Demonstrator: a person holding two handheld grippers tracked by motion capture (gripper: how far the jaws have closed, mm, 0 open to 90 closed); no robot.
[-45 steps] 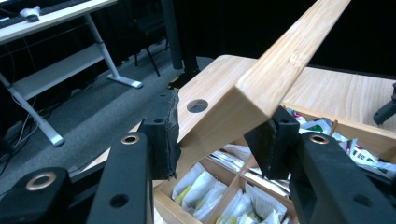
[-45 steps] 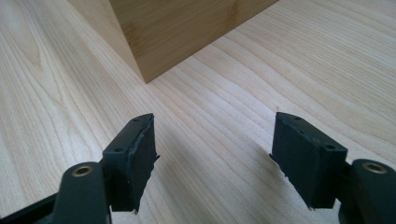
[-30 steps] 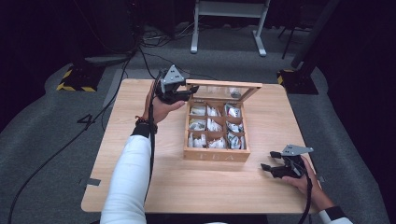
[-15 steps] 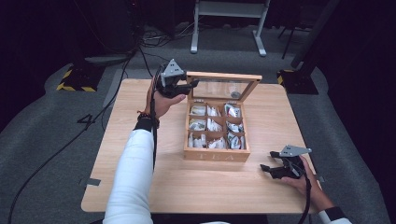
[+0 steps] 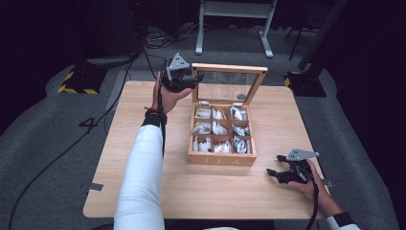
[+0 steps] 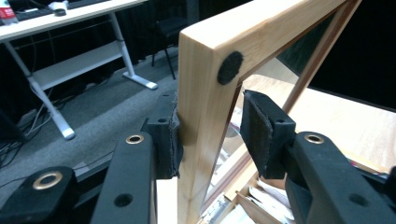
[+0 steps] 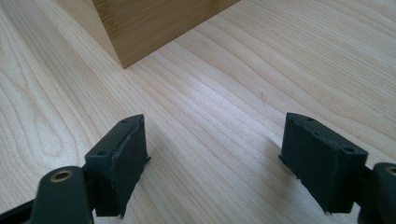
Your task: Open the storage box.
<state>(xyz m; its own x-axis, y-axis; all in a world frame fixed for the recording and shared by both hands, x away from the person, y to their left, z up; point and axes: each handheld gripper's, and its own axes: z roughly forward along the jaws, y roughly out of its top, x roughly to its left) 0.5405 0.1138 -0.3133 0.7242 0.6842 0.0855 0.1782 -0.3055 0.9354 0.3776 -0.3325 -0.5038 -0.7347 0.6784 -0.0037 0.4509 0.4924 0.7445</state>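
A wooden box [image 5: 221, 155] sits near the middle of the table [image 5: 143, 103], front edge lettered, lid [image 5: 229, 84] standing up at the far side. The lid is a wood frame round a clear pane. Inside, a grid of compartments holds small white packets [image 5: 216, 128] (contents too small to read).

The left gripper [image 5: 184, 82] is at the lid's left edge, up near the top corner. In the left gripper view the frame [image 6: 205, 116] runs between the jaws: one pad [image 6: 169, 135] is pressed against the wood, the other pad sits just off the opposite face w/ a thin gap. So the jaws are part open, bracketing the frame rather than fully clamped on it. A round black dot [image 6: 231, 66] marks the frame's corner. The left forearm in a white sleeve [image 5: 141, 177] reaches up from the bottom of the high view.

The right gripper [image 5: 276, 173] is low over the table at the front right, well apart from the box, held by a hand [image 5: 313, 184]. In the right gripper view its jaws are spread wide w/ nothing between them but bare tabletop; a corner of the box [image 7: 149, 23] shows ahead.

Beyond the table: grey floor, cables, a white desk frame [image 5: 234, 19].
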